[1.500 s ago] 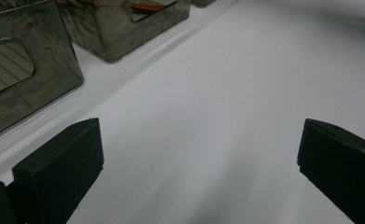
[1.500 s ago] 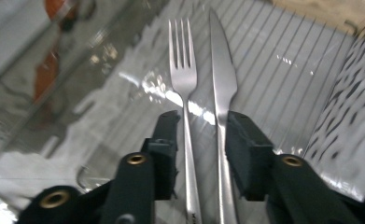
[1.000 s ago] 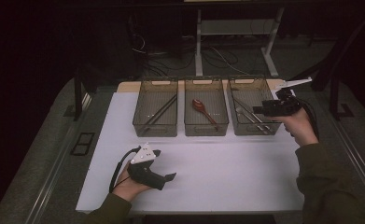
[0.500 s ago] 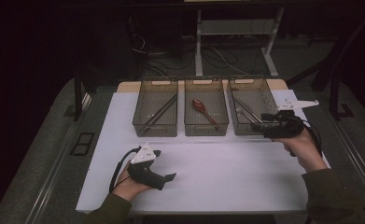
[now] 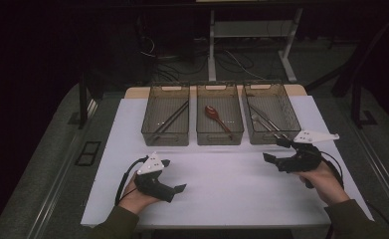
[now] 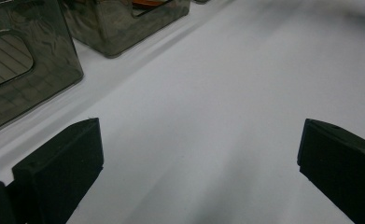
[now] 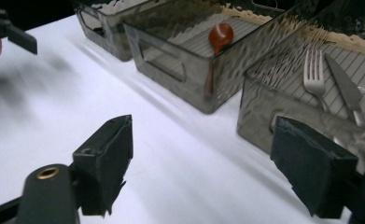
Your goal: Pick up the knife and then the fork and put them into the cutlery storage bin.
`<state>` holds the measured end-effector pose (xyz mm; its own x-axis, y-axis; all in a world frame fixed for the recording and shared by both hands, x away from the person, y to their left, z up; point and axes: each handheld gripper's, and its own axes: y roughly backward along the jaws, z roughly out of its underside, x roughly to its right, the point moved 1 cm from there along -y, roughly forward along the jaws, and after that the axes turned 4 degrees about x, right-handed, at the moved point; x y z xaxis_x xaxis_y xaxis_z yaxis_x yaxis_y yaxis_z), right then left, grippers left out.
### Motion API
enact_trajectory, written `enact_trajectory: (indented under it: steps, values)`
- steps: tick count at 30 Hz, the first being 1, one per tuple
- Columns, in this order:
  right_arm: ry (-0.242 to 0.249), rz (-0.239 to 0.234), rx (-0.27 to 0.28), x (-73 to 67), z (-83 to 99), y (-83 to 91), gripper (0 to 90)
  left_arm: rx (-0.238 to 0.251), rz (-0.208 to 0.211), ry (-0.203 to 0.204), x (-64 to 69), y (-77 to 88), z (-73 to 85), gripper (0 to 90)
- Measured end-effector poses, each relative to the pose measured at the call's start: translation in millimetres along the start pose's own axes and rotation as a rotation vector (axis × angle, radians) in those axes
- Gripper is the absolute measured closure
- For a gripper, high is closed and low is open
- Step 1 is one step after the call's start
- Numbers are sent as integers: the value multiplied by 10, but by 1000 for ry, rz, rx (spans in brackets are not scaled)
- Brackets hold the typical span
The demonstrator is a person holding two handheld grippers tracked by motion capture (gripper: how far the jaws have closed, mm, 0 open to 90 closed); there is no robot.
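Note:
Three smoky clear bins stand in a row at the back of the white mat (image 5: 222, 179). The left bin (image 5: 166, 119) holds dark chopsticks (image 5: 172, 118). A red spoon (image 5: 216, 116) lies in the middle bin (image 5: 220, 119), and a fork (image 7: 314, 77) and a knife (image 7: 346, 93) lie in the right bin (image 5: 271, 117). My left gripper (image 5: 173, 175) rests open on the mat's near left, its jaws wide apart over bare mat (image 6: 199, 163). My right gripper (image 5: 273, 149) hovers just in front of the right bin, open (image 7: 203, 172). Its jaws have just been opening, with nothing between them.
The mat lies on a grey table with a wooden board edge (image 5: 132, 92) behind the bins. A stand's legs (image 5: 212, 50) and cables sit on the dark floor beyond. Bare mat stretches between the two grippers.
The right gripper has come back from above the right bin, toward the person and lower, to just in front of that bin. The left gripper has stayed put.

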<state>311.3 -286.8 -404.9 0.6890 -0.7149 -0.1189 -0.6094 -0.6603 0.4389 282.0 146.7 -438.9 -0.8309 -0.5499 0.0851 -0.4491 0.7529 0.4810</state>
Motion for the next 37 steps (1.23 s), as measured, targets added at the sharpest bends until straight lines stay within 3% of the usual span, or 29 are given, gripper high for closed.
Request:
enact_trajectory:
  steps: [10, 18, 24, 37]
  values:
    - [38, -5, -13, -175, 262, 35, 186, 4, 2, 0, 4, 1, 1, 0]
    - [13, -14, -19, -235, 447, 80, 184, 2, 3, -2, -2, 7, 3, 0]
    - [21, 1, -25, -238, 556, 159, 182, 0, 2, -3, 0, 9, 9, 0]
    - [12, 22, -15, -213, 579, 208, 174, -3, 1, -8, 1, 3, 7, 0]
